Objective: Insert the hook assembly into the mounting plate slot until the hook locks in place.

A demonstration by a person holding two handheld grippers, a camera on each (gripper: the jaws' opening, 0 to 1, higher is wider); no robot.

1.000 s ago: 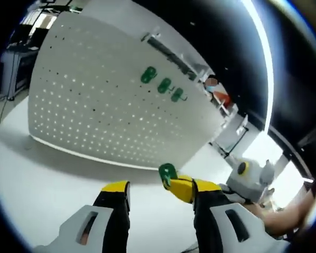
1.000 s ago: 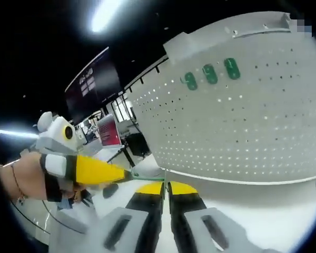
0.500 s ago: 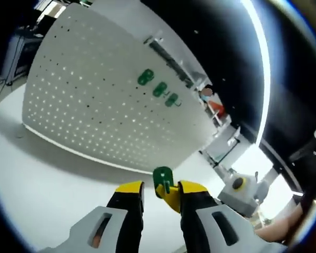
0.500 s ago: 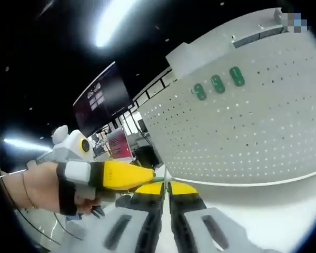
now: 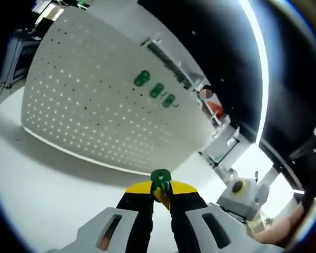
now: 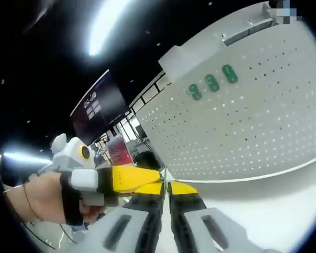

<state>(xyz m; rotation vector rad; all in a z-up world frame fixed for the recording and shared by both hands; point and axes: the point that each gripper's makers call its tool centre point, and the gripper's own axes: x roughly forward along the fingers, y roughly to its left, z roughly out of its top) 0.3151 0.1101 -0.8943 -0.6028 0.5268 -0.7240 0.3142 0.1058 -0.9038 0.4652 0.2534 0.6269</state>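
A white pegboard mounting plate (image 5: 89, 110) (image 6: 247, 126) stands upright on the table, with three green hooks (image 5: 157, 90) (image 6: 211, 82) set in a row near its top. My left gripper (image 5: 160, 191) is shut on a fourth green hook (image 5: 160, 178), whose round head sticks up above the yellow pads. The right gripper's grey body (image 5: 241, 194) reaches in from the right, its yellow tip wedged at the same hook. In the right gripper view my right gripper (image 6: 166, 185) is shut, and the left gripper's yellow fingers (image 6: 131, 178) meet its tips from the left, held by a person's hand (image 6: 39, 200).
The white table (image 5: 37, 179) (image 6: 268, 211) runs under and in front of the pegboard. A dark monitor (image 6: 97, 110) and office furniture stand behind at the left. A bright ceiling light strip (image 5: 260, 63) crosses overhead.
My left gripper's jaws have come together from wide open onto the green hook that the right gripper brought between them. Both grippers stay in front of the pegboard.
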